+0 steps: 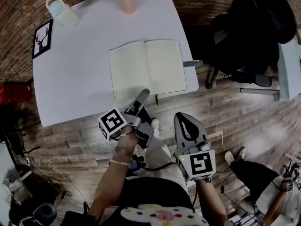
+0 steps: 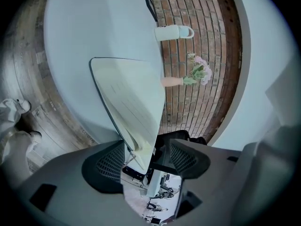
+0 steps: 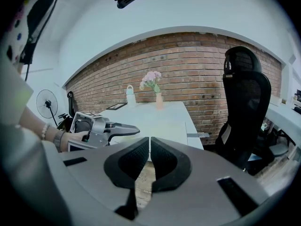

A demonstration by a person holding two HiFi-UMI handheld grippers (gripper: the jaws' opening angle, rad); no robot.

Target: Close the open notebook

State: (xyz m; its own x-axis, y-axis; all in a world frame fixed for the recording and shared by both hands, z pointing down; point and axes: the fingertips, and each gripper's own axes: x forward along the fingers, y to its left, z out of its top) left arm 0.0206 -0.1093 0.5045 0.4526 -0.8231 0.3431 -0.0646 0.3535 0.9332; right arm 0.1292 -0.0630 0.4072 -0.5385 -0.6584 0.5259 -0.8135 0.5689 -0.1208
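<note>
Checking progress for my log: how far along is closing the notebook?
Done: nothing; the notebook lies open flat on the table. In hand: the left tongs stand open with the notebook's near edge between their jaws, not gripping. The right tongs are shut, empty, short of the table. Still to do: fold one half over.

- Open cream notebook (image 1: pixel 148 67) lies on the white counter (image 1: pixel 80 74), front right.
- Pale mug (image 1: pixel 61 11) and black-framed picture (image 1: pixel 43 37) sit far left.
- Pink vase (image 1: pixel 127 3) stands behind the notebook.
</note>
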